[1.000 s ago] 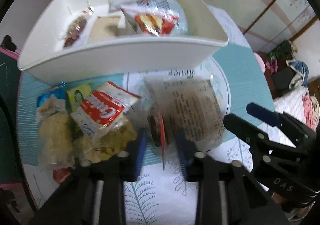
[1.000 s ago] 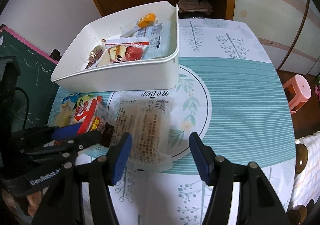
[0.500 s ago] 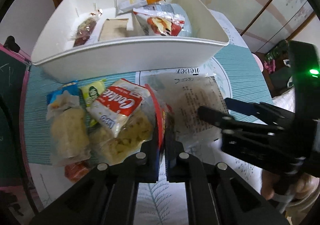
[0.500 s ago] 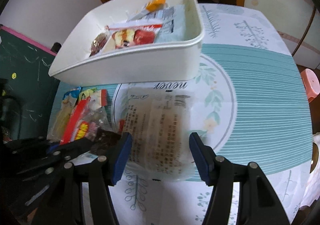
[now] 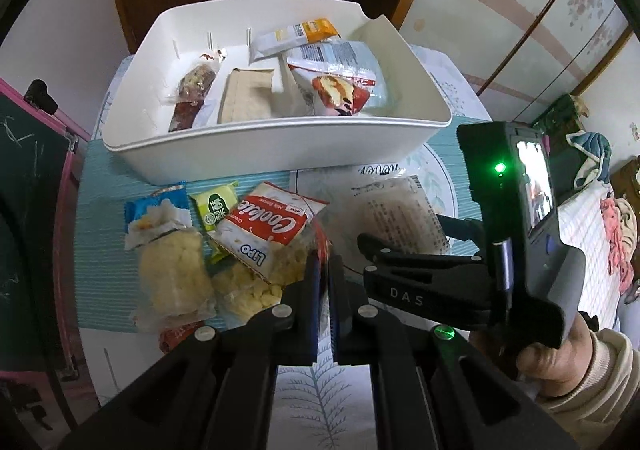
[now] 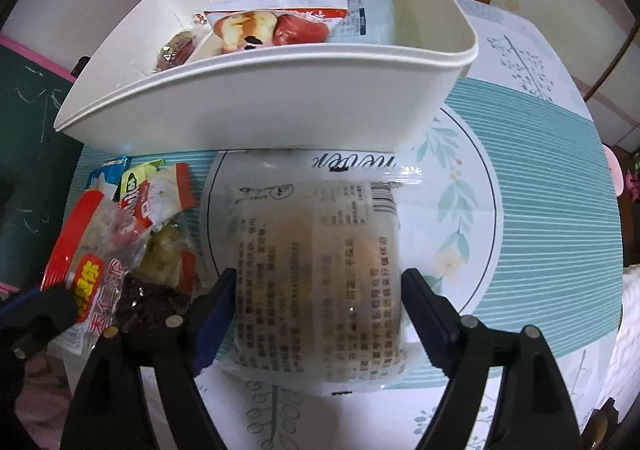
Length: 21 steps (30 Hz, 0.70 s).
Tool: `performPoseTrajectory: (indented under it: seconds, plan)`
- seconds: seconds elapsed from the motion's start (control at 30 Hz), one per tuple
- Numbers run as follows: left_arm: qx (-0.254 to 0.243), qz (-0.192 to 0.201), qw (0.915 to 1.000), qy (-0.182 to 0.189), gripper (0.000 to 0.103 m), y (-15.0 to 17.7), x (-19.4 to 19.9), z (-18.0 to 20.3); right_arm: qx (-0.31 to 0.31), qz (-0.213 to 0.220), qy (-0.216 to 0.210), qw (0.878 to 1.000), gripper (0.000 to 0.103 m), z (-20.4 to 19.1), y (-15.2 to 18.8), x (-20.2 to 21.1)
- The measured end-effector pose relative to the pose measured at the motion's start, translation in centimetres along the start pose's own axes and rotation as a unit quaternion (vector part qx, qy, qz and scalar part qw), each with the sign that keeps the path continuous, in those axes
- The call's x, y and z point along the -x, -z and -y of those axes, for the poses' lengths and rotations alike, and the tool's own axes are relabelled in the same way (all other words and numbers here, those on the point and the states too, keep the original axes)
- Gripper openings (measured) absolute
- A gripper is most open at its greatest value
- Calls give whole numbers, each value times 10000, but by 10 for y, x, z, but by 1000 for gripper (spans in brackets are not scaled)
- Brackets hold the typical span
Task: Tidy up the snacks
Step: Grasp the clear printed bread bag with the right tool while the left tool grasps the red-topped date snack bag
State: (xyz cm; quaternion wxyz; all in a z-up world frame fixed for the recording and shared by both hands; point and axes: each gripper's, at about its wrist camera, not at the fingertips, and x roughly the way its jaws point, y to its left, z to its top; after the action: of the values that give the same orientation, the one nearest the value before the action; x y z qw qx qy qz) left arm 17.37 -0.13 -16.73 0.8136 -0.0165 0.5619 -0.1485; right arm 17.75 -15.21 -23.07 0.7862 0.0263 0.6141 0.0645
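Packet [image 6: 316, 282] clear with black print, between parted right gripper [image 6: 316, 314], left gripper [image 5: 324, 278] pinching red-edged wrapper [image 6: 76, 270]

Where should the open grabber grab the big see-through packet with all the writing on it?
From above, across its two long sides. The packet lies flat on the table, and the right gripper, whose jaws have just been opening, already straddles its near end. Closing there should pinch it without touching the white bin.

Green chalkboard [image 5: 28, 186] (pink-framed), perhaps clothes [image 5: 618, 234] heaped.
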Motion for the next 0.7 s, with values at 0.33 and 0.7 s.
performPoseTrajectory:
  seconds: [0.33,0.7]
  plan:
    - [179,-203,9995,170,2,4,-15,-1,253,24,84,9996,68,-1,17,12]
    - [374,-833,9957,129,58,36,-44,-1,263,7,67,9996,68,-1,23,12]
